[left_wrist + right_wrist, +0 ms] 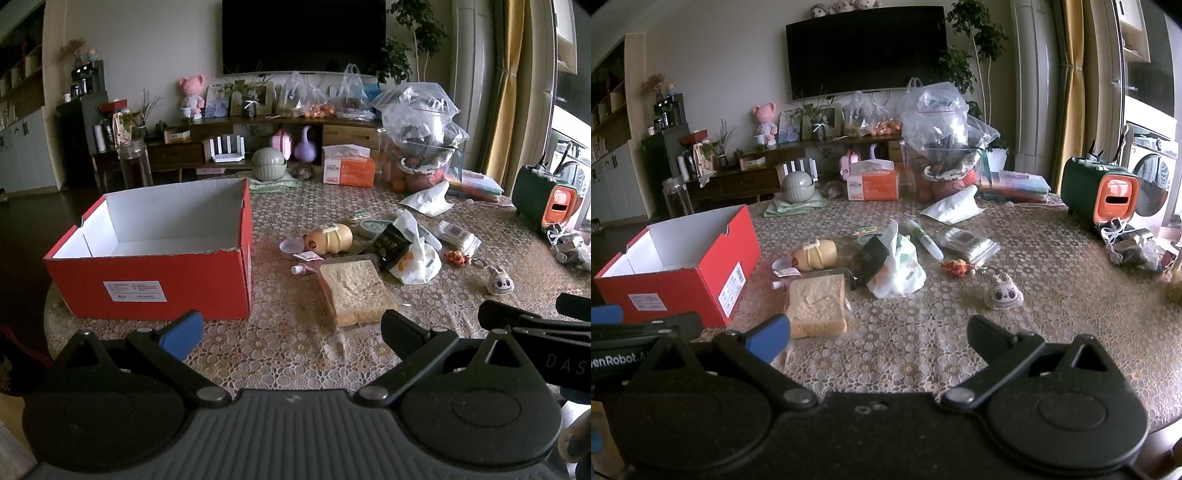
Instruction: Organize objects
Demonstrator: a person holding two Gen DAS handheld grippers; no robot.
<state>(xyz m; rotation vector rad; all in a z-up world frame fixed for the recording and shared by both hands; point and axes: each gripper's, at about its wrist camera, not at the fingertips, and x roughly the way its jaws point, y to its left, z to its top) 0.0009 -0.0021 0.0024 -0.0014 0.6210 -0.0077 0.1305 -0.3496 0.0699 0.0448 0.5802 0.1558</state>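
An open red cardboard box (155,269) (683,273) with a white, empty inside stands at the table's left. Right of it lies a bagged loaf of sliced bread (356,291) (817,304). Behind the bread are a tan toy bottle (330,238) (816,254), a dark packet (389,245) (868,260), a white plastic bag (417,258) (899,269), a white-green tube (925,240), an orange trinket (456,257) (956,266) and a plush keychain (498,283) (1003,293). My left gripper (291,328) is open over the near table edge. My right gripper (879,332) is open too, holding nothing.
A lace-patterned cloth covers the table (923,343). At the back stand a tissue box (349,170) (873,184), a grey-green lidded bowl (269,164), stacked clear bags over a glass bowl (421,129) and a green-orange case (1102,194). A TV cabinet lies beyond.
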